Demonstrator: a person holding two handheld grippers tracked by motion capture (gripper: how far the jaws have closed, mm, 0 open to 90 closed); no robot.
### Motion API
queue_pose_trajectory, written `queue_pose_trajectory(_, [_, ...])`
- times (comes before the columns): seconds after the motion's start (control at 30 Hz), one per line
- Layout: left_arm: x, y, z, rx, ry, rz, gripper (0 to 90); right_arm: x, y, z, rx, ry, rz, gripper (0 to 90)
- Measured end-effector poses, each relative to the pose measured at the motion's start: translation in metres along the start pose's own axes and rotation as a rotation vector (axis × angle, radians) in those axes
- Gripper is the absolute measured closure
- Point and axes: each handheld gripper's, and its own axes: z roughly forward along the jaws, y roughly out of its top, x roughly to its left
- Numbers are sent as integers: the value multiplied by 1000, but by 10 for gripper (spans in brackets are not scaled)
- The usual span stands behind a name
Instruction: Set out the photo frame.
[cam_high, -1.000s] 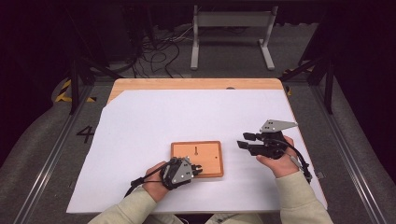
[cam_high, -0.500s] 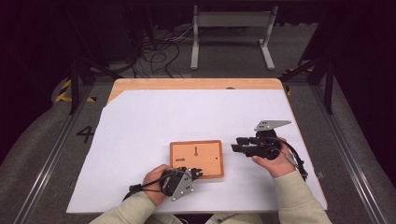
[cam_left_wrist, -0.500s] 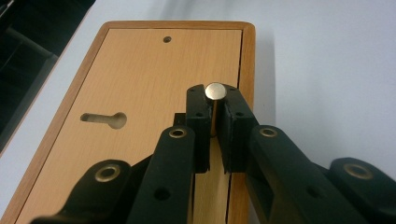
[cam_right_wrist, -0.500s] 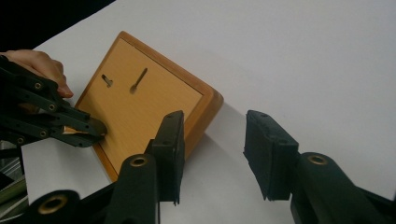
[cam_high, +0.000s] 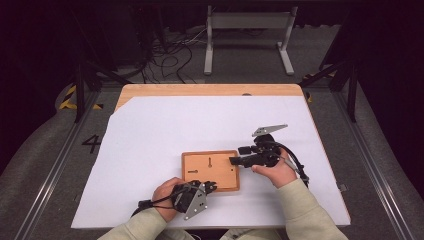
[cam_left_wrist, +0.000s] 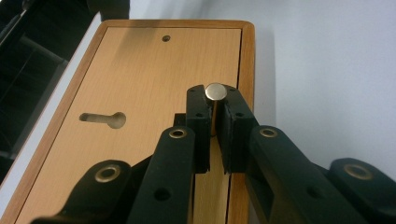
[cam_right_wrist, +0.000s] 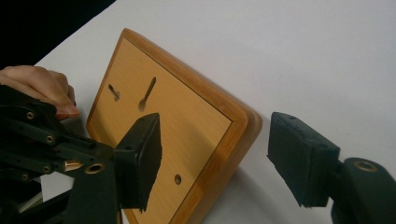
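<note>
A flat wooden board (cam_high: 220, 162) with keyhole slots (cam_left_wrist: 102, 120) lies on the white sheet near the table's front. My left gripper (cam_high: 210, 186) sits at the board's front edge, shut on a small metal pin (cam_left_wrist: 215, 92) with a round head, held just over the wood (cam_left_wrist: 154, 70). My right gripper (cam_high: 237, 155) reaches in from the right. Its jaws have just been opening and now stand wide on either side of the board's rounded corner (cam_right_wrist: 243, 122). The pads (cam_right_wrist: 142, 158) are clear of the wood, with the right gripper (cam_right_wrist: 219, 163) open.
A white sheet (cam_high: 165, 130) covers most of the wooden table (cam_high: 210, 90). Behind the table stand a metal frame (cam_high: 247, 30) and loose cables (cam_high: 170, 50) on the floor. The person's hand (cam_right_wrist: 42, 88) rests by the board's far side.
My right gripper has moved left up to the board's right edge, and its jaws have spread wider. The left gripper has stayed at the board's front edge, still shut.
</note>
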Motion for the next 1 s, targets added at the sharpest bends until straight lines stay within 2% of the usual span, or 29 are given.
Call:
queue_pose_trajectory(0.03, [0, 0, 0, 0, 0, 0, 839, 0, 0, 0, 0, 0, 0, 342])
queue_pose_trajectory(0.07, [0, 0, 0, 2, -1, 2, 839, -2, 0, 10, 26, 18, 20, 319])
queue_pose_trajectory(0.17, [0, 0, 0, 1, -3, -6, 839, -3, 0, 18, 56, 22, 33, 309])
queue_pose_trajectory(0.33, [0, 0, 0, 3, -1, -5, 839, -5, -3, 38, 111, 81, 66, 279])
queue_pose_trajectory(0.43, [0, 0, 0, 2, -2, -3, 839, -3, -3, 45, 120, 120, 70, 294])
queue_pose_trajectory(0.53, [1, 0, -1, 4, -10, 1, 837, -4, -3, 45, 118, 136, 77, 318])
queue_pose_trajectory(0.6, [3, -1, -2, 4, -30, -16, 832, -5, -3, 44, 117, 144, 79, 327])
queue_pose_trajectory(0.63, [4, -1, -2, 1, -42, -13, 811, -5, -3, 44, 117, 144, 78, 327])
queue_pose_trajectory(0.7, [5, -2, -3, 1, -57, -19, 673, -5, -3, 44, 118, 145, 80, 327])
queue_pose_trajectory(0.73, [7, -2, -5, -5, -68, -47, 673, -5, -4, 44, 118, 145, 80, 327])
queue_pose_trajectory(0.83, [17, -5, -16, -43, -100, -129, 599, -5, -3, 43, 121, 146, 72, 334])
queue_pose_trajectory(0.93, [30, -10, -28, -123, -167, -254, 511, -3, -3, 41, 118, 144, 56, 340])
queue_pose_trajectory(1.0, [40, -15, -39, -159, -172, -305, 462, -2, -2, 40, 118, 142, 46, 346])
